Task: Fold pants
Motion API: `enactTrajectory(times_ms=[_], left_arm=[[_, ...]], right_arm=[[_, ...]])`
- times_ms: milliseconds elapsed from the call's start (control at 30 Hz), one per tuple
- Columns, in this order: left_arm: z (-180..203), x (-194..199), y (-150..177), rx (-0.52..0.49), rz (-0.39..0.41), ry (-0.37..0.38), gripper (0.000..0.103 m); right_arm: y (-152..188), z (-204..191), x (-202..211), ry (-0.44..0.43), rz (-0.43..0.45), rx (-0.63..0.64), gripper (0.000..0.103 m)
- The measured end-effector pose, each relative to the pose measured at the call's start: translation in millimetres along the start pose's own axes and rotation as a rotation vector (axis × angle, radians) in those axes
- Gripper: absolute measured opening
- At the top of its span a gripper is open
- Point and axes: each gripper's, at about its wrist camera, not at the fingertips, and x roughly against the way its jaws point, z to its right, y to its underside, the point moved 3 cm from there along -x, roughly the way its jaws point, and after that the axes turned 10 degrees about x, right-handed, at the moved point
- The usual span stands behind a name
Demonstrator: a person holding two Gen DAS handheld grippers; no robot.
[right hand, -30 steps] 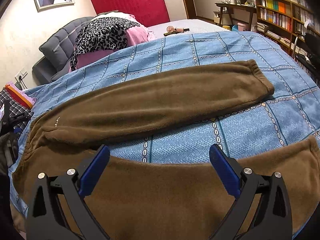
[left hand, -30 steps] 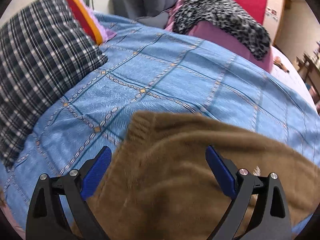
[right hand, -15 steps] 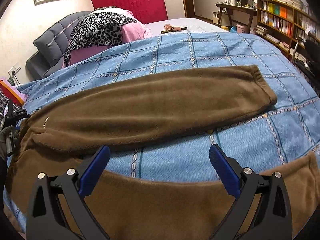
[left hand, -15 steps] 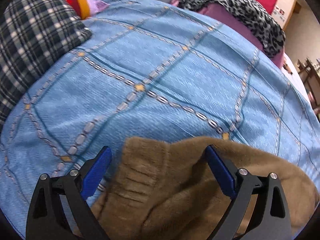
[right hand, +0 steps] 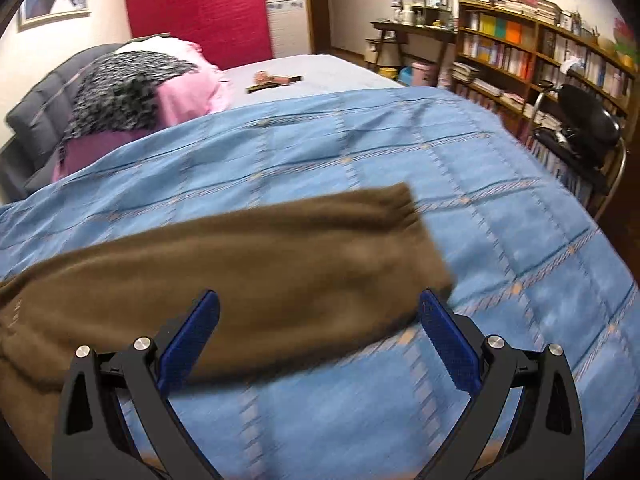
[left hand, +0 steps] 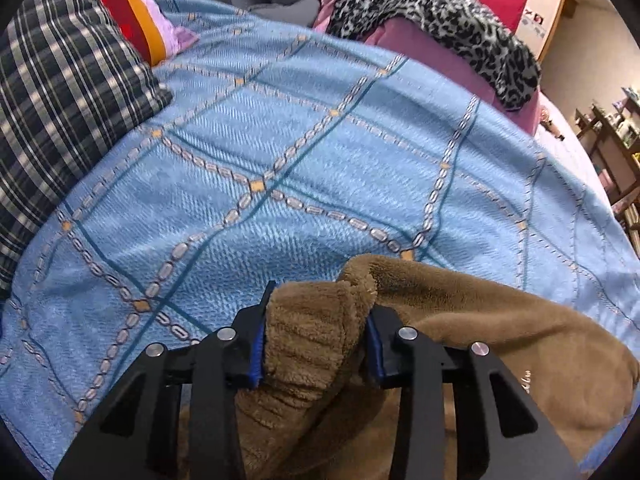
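Observation:
Brown fleece pants (left hand: pixel 460 344) lie on a blue patterned blanket (left hand: pixel 312 168). My left gripper (left hand: pixel 316 324) is shut on the ribbed waistband corner of the pants, bunched between its blue pads. In the right wrist view one brown pant leg (right hand: pixel 248 264) stretches across the blanket (right hand: pixel 460 200), its cuffed end to the right. My right gripper (right hand: pixel 320 324) is open and empty, hovering just in front of that leg. This view is motion-blurred.
A plaid pillow (left hand: pixel 60 92) lies at the left, with a leopard-print cloth on pink bedding (left hand: pixel 432 12) at the back. A red headboard (right hand: pixel 200 16), bookshelves (right hand: pixel 540 52) and a black chair (right hand: pixel 580 128) stand at the right beyond the bed.
My left gripper has closed on the waistband corner; it was open before. My right gripper has moved up and forward, past the near leg, and now faces the far leg.

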Motion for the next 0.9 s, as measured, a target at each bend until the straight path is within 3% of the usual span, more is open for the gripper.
enactTrajectory(times_ms=[133,367,467,533,567,633,733,900], left_arm=[[4.8,16.7,-6.0,0.005,0.027,0.016,0.038],[12.1,34.9,-5.9,-0.029,0.04,0.003,0.038],[13.9,38.6,-7.6,-0.027,0.038,-0.002,0.038],[14.8,41.0,-8.4,-0.025,0.039,-0.002,0.038],[15.5,42.1,-9.0,-0.025,0.039,-0.002,0.038],[16.2,43.7,-9.1,-0.026,0.043,-0.004,0.038],[14.6,48.4,-9.1,-0.025,0.057,-0.004,0.038],[2.0,64.2,-8.5,0.013,0.082,0.025,0.037]], right_arm=[[-22.8,39.5,-49.2,0.009,-0.086,-0.063,0.076],[-45.7,74.0,-108.9,0.035,-0.141,-0.171,0.075],[-47.1,79.1,-128.9,-0.018,-0.174,-0.231,0.073],[-44.7,82.6,-140.8,-0.038,-0.202,-0.259,0.056],[-44.1,80.3,-140.8,-0.038,-0.202,-0.256,0.051],[-45.2,78.1,-137.8,-0.044,-0.192,-0.234,0.028],[-48.8,74.8,-120.5,-0.037,-0.15,-0.214,0.021],[-54.3,76.7,-75.2,-0.028,-0.052,-0.218,0.02]])
